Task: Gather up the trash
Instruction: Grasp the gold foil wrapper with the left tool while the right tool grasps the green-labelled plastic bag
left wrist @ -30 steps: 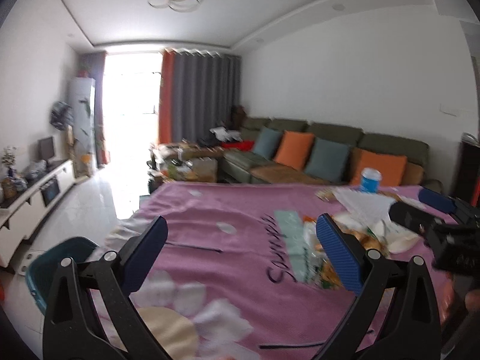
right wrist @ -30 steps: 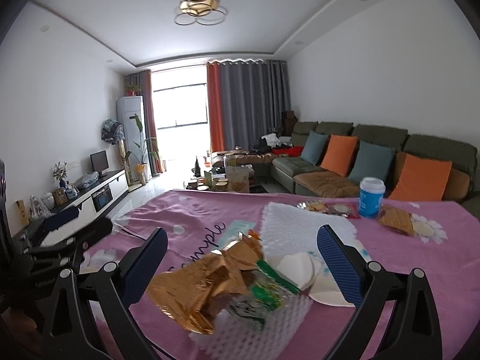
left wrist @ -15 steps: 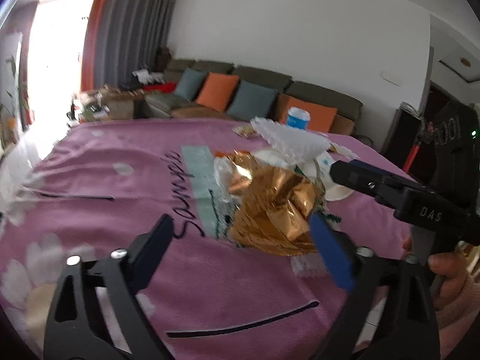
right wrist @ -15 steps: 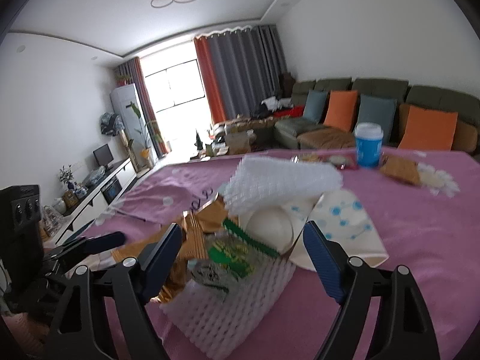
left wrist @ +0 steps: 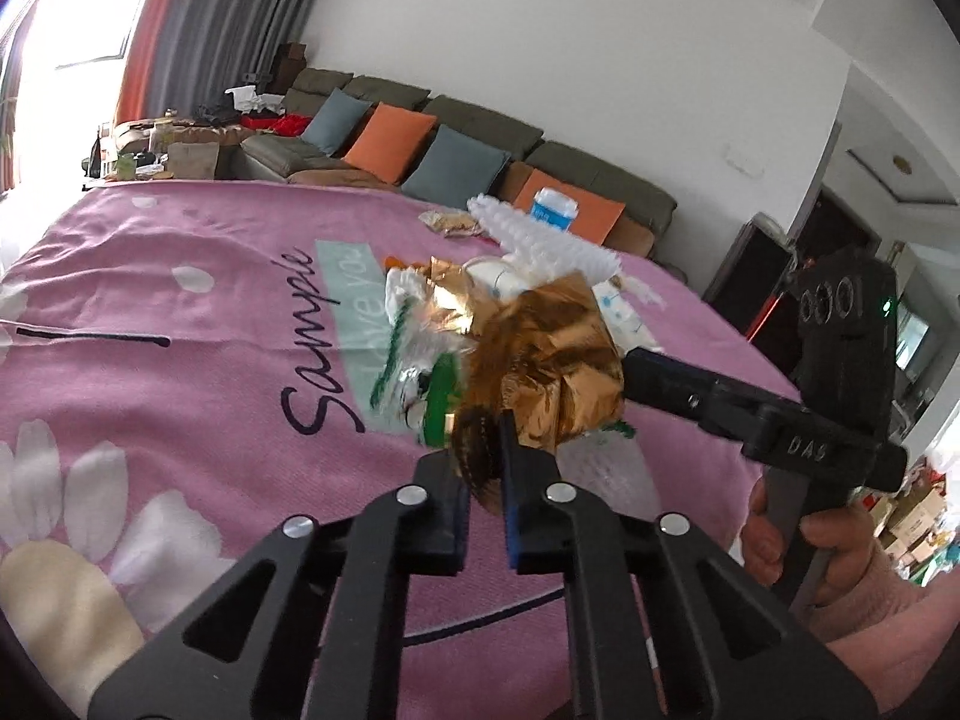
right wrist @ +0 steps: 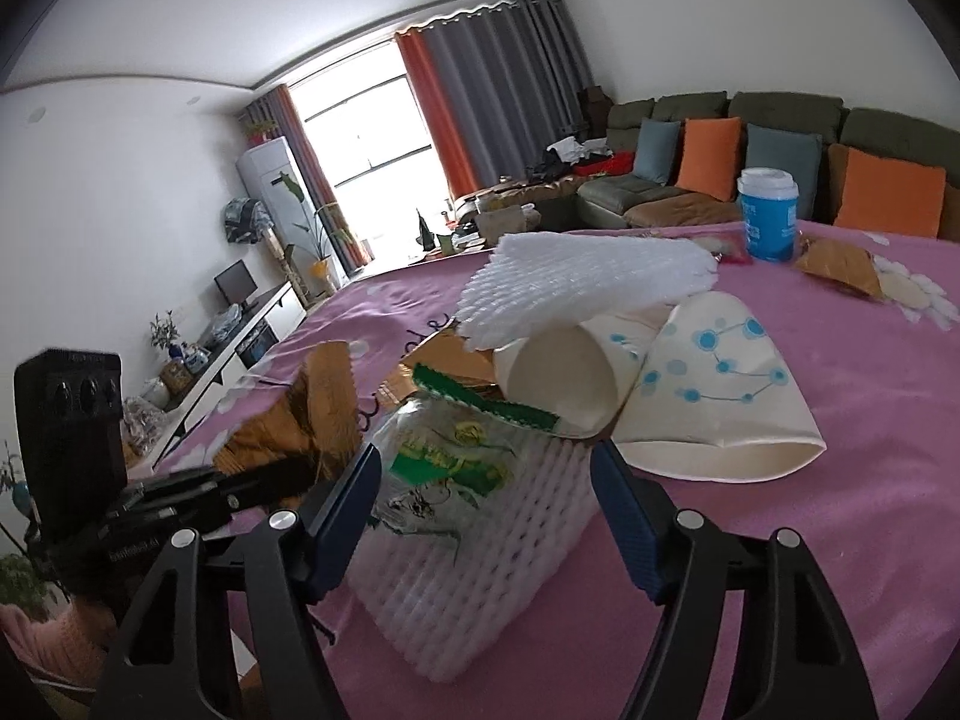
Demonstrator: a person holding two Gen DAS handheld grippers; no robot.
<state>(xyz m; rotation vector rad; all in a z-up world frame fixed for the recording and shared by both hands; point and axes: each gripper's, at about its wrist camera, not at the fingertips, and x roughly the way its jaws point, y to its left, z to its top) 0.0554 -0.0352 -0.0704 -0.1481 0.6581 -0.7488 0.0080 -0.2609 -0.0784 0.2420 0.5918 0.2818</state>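
a: what's in your left gripper (left wrist: pixel 485 450)?

b: my left jaws are pinched nearly shut on a corner of the gold foil (left wrist: pixel 540 360). it's crumpled, shiny, copper-gold, folded into sharp creases, and its dark edge sits right between my pads.

a: and the right gripper (right wrist: pixel 486 480)?

b: its jaws are closing, with the white foam net (right wrist: pixel 474 570) and a clear wrapper (right wrist: pixel 444 468) between them. the pads (right wrist: pixel 624 510) stand just beside the net's sides; i can't see them pressing on it.

a: describe the trash.

b: it's one heap in the middle of the pink cloth (left wrist: pixel 180 372). the foam net is ribbed, soft-looking mesh, lying flat under the wrapper, which is see-through with green and yellow print and a green serrated strip at its top. a second foam net (right wrist: pixel 588 282) rests on top of the heap, tilted. two paper cups (right wrist: pixel 690 396) lie on their sides, white with blue dot patterns, mouths facing me, one squashed flat.

a: anything apart from the heap?

b: a blue cup (right wrist: pixel 768 216) with a white lid stands upright at the far edge, near a small brown wrapper (right wrist: pixel 840 267). a hand (left wrist: pixel 804 546) grips the right tool's handle.
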